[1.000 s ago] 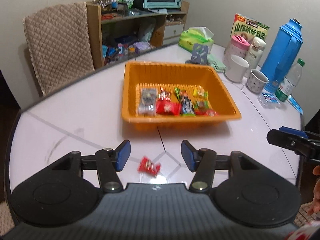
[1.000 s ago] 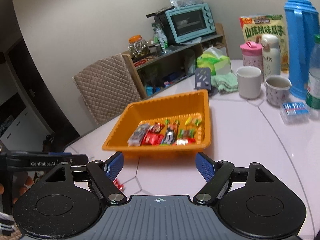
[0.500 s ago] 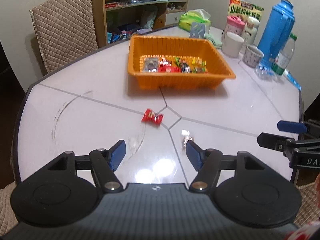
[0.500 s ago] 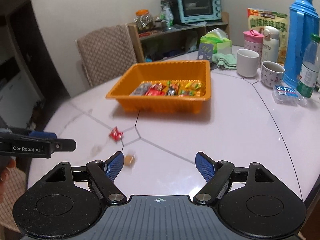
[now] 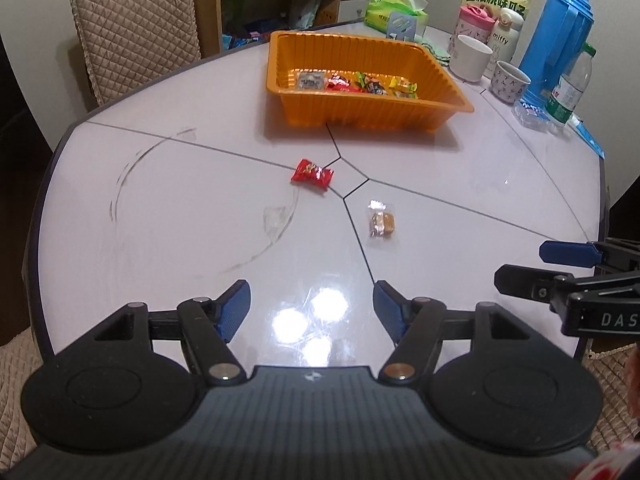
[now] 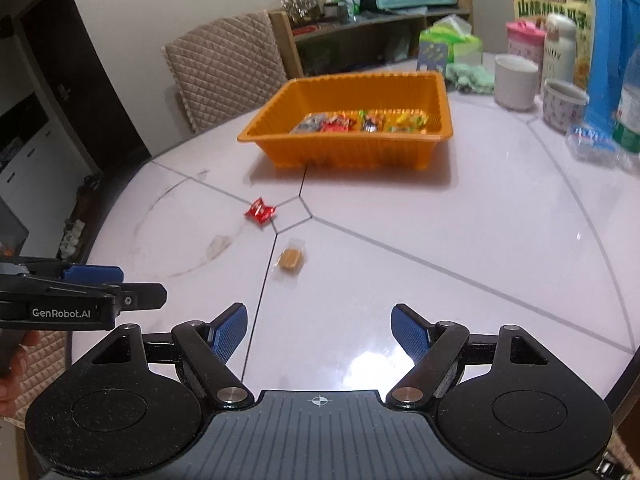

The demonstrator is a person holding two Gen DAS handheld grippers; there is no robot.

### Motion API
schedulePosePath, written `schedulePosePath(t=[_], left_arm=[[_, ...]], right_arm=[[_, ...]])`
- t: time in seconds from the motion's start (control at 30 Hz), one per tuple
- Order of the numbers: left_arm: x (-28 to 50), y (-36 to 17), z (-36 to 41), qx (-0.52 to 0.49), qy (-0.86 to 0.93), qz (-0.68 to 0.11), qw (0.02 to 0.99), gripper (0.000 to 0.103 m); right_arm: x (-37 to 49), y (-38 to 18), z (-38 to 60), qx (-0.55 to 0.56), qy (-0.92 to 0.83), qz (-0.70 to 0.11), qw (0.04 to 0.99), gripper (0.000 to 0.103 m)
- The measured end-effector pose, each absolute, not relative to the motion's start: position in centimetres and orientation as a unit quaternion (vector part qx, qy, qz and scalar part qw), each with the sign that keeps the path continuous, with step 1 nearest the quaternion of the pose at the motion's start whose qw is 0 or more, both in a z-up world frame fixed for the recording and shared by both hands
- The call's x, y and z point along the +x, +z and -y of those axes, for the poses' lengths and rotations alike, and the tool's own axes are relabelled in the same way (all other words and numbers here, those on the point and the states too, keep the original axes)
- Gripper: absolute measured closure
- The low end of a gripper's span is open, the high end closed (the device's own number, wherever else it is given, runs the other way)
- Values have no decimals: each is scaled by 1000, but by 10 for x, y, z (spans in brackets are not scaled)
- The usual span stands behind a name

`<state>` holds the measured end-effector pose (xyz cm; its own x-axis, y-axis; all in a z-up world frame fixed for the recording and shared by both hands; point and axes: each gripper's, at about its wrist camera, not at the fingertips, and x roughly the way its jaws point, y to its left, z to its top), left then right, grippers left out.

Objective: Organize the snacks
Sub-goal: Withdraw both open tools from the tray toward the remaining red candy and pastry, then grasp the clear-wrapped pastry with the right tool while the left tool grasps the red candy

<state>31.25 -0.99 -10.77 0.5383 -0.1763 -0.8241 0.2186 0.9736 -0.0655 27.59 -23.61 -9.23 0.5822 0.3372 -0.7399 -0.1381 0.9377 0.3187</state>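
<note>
Well, the orange tray [image 5: 448,84] holds a row of wrapped snacks on the white table [image 5: 160,208]; behind it a white bottle [image 5: 505,34] reads "miffy". Nearer, a red candy [image 5: 312,173] and a clear-wrapped brown sweet [image 5: 382,222] lie apart on the table. Both the left gripper [image 5: 312,308] (side marked "GenRobot.AI", its jaws just having widened) and right gripper [image 6: 319,332] are spread, empty.

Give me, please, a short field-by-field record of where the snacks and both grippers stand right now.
tray: orange tray on the white table, a row of wrapped snacks inside
loose snacks: red candy packet and clear-wrapped brown snack, both on the table, apart, outside the tray
left gripper: open, empty, jaws just opened wider
right gripper: open, empty
contact: neither gripper touches a snack
</note>
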Motion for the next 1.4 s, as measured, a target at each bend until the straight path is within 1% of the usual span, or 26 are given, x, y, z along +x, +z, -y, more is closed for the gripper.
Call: schedulePosePath(t=[0.43,1.1,1.17,1.23,1.4], left_arm=[[320,-128,9,47,-102,-487,866,36],[349,-145,-3,48,-99,-505,856,36],[352,-146,-5,49,-98,-506,856,36],[356,-147,-6,50,-97,-506,855,37],[366,-150,-9,48,-96,-507,855,37]], right_arm=[[288,-111,217,131,133,-448,874,25],[319,-128,190,113,133,-466,868,25],[323,-129,188,109,133,-464,869,27],[328,-130,184,106,133,-463,870,35],[342,-135,177,101,130,-462,872,45]])
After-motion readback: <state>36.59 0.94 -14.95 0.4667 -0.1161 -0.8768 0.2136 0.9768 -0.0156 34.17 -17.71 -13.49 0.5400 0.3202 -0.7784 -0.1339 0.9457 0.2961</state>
